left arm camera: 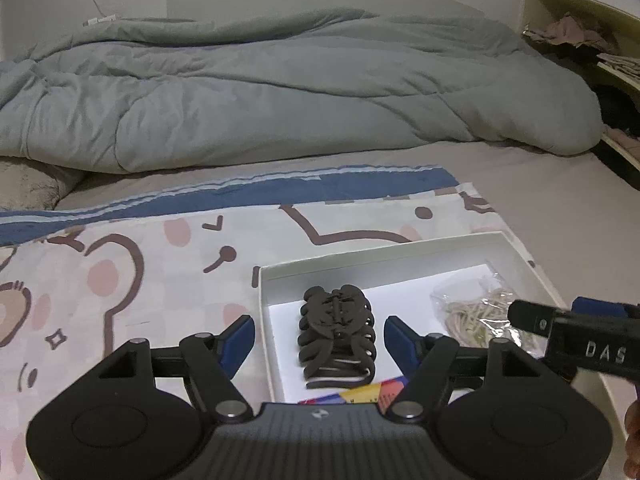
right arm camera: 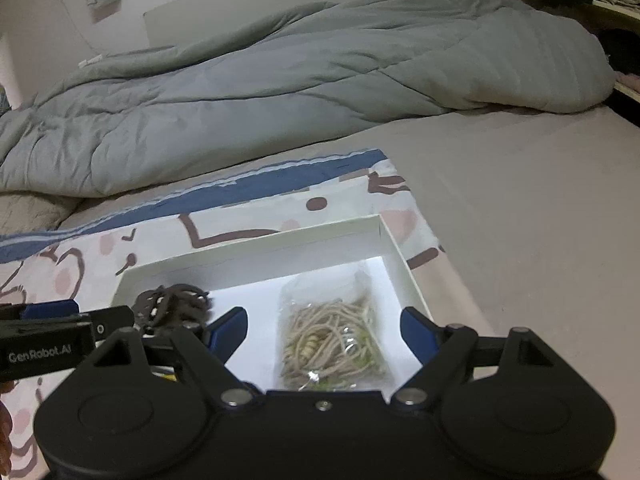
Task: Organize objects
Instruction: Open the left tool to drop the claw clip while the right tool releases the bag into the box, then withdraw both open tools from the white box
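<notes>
A shallow white cardboard box (left arm camera: 400, 246) is lying open on a cartoon bear-print cloth (left arm camera: 120, 280) that is spread over a bed. Behind it, a rumpled grey-green duvet (left arm camera: 280, 92) is filling the far half of the mattress.

The left gripper (left arm camera: 319, 338) is hovering low over the near left part of the box, its blue-padded fingers (left arm camera: 239, 340) standing wide apart with nothing between them touching either pad. Directly ahead of it, inside the box, a dark brown hair claw clip (left arm camera: 338, 336) is lying on the white floor. At the box's near edge, a colourful printed card (left arm camera: 360, 394) is peeking out just below the clip.

The right gripper (right arm camera: 323, 334) is hovering over the right part of the same box, its jaws also spread wide and gripping nothing. In line with its gap, a clear plastic bag of tan cord (right arm camera: 334, 344) is resting on the box floor, well to the right of the clip. From this view the clip (right arm camera: 174, 304) is showing at the left, partly hidden behind the other gripper's body.

A shelf with crumpled clothes (left arm camera: 568, 32) is standing beyond the bed's far right corner.
</notes>
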The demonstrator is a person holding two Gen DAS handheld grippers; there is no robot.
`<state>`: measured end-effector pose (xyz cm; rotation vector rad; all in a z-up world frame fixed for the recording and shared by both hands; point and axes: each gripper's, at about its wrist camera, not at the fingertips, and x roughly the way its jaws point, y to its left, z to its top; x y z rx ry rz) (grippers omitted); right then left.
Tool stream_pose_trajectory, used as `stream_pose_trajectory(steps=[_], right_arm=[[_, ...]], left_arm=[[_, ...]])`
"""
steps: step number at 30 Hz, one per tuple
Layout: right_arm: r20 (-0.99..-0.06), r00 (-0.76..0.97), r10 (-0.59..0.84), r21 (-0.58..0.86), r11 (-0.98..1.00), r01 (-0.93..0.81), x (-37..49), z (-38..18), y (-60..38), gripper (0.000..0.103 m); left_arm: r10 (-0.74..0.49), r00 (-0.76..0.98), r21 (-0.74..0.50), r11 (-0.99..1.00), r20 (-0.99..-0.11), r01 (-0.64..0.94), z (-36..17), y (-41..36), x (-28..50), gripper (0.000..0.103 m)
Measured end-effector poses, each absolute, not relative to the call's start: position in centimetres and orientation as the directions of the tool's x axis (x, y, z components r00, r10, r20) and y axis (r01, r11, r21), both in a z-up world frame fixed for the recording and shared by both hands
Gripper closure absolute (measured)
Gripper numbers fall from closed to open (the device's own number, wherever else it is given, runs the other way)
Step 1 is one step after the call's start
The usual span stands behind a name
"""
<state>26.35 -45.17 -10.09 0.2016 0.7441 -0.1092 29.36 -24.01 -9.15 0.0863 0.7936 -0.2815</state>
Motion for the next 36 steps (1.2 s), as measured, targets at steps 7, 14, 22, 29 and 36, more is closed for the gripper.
stream_pose_trajectory(steps=[7, 14, 22, 29, 36], right_arm=[[-0.672, 0.738, -0.061, 0.131, 0.971, 0.199, 23.8, -6.9, -44.2, 0.01], [-0.678, 0.729, -0.097, 0.075, 0.977, 0.199, 21.3, -4.9, -41.9, 0.002], [-0.679, 0.726, -0.109, 0.046, 0.981, 0.19, 17.2, -3.0, -39.3, 0.0], [-0.668, 0.729, -0.147, 0.005, 0.979, 0.202, 14.3, -1.5, -38.0, 0.0], [-0.659, 0.742, -0.122, 0.022, 0.983, 0.181, 11.2, 0.1, -36.6, 0.0]], left_arm=[[-0.224, 0.687, -0.034, 0.96, -0.691, 0.279, -6.6, -22.1, 26.7, 0.019], [-0.221, 0.698, -0.042, 0.963, -0.681, 0.265, -4.6, -20.0, 23.9, 0.008], [-0.211, 0.71, -0.027, 0.965, -0.672, 0.261, -2.7, -17.4, 20.6, 0.003], [-0.209, 0.713, -0.018, 0.964, -0.67, 0.267, -1.5, -15.1, 18.2, 0.001], [-0.206, 0.706, -0.009, 0.962, -0.677, 0.272, -0.5, -13.1, 15.7, 0.0]])
